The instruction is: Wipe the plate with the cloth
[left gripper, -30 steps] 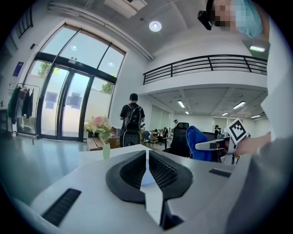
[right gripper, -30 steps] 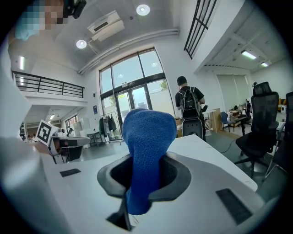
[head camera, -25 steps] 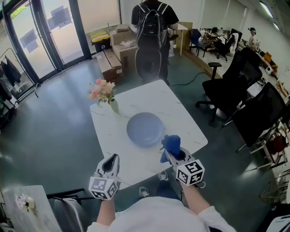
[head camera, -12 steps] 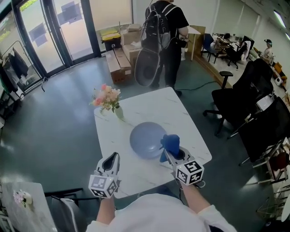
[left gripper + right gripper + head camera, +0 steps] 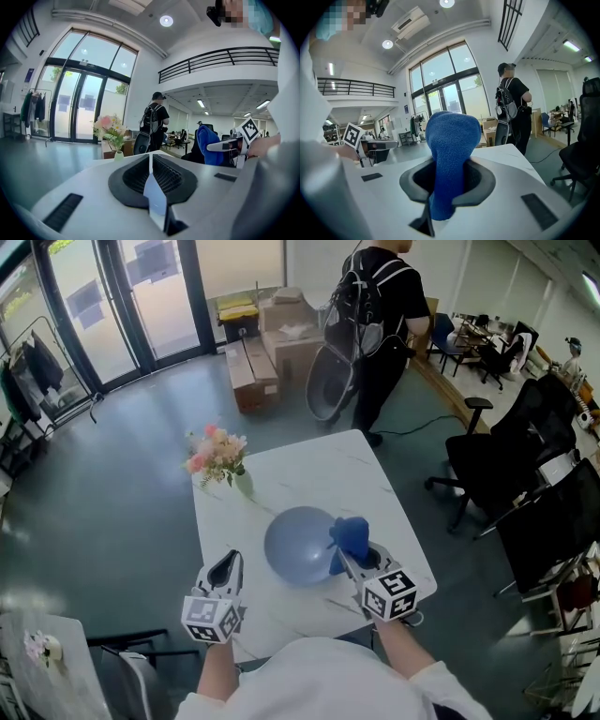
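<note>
A blue-grey plate [image 5: 298,545] lies on the white marble table [image 5: 300,482], near its front half. My right gripper [image 5: 349,553] is shut on a blue cloth [image 5: 351,536], which bunches up above its jaws [image 5: 451,154] and hangs over the plate's right edge in the head view. My left gripper [image 5: 225,570] is shut with nothing in it, held over the table's front left corner, left of the plate. In the left gripper view the jaws meet [image 5: 151,161], and the cloth [image 5: 209,146] shows at the right.
A vase of pink flowers [image 5: 221,457] stands at the table's far left corner. A person with a backpack [image 5: 375,315] stands beyond the table by cardboard boxes [image 5: 272,338]. Black office chairs [image 5: 525,484] stand to the right. A second small table [image 5: 42,662] is at lower left.
Both grippers and the view have moved toward the table: the cloth, short of the plate before, now hangs over its right edge. The person behind has shifted right.
</note>
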Demonstrator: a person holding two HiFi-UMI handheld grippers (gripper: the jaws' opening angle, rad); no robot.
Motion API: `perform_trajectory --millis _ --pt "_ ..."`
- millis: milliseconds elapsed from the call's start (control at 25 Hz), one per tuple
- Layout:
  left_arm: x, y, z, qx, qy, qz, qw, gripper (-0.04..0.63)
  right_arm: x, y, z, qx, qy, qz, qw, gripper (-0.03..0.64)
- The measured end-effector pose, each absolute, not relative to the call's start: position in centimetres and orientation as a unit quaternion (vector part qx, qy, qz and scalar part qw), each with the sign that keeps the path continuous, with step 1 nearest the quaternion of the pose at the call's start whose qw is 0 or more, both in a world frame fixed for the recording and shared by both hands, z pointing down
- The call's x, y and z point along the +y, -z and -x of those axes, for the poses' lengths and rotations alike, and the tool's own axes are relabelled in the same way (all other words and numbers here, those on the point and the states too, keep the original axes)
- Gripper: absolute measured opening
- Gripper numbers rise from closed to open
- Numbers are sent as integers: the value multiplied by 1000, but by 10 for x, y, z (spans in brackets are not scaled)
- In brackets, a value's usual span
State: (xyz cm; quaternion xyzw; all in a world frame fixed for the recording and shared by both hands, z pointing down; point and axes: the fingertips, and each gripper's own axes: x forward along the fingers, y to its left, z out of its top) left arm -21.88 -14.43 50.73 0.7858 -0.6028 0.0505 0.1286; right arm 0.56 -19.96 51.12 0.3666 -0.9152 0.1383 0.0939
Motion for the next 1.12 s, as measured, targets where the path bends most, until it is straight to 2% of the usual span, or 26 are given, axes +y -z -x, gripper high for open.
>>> perform_trajectory --millis 320,680,1120 --pt "-171 -525 206 -599 -70 -786 136 44 -217 -521 -10 -917 -148 -357 100 84" --pt "-197 -560 189 -591 -84 -782 178 44 -226 -537 -15 -917 -164 -348 107 84" --pt "-204 -618 178 -573 -99 -759 292 46 -227 -551 -9 -920 -177 -329 116 84"
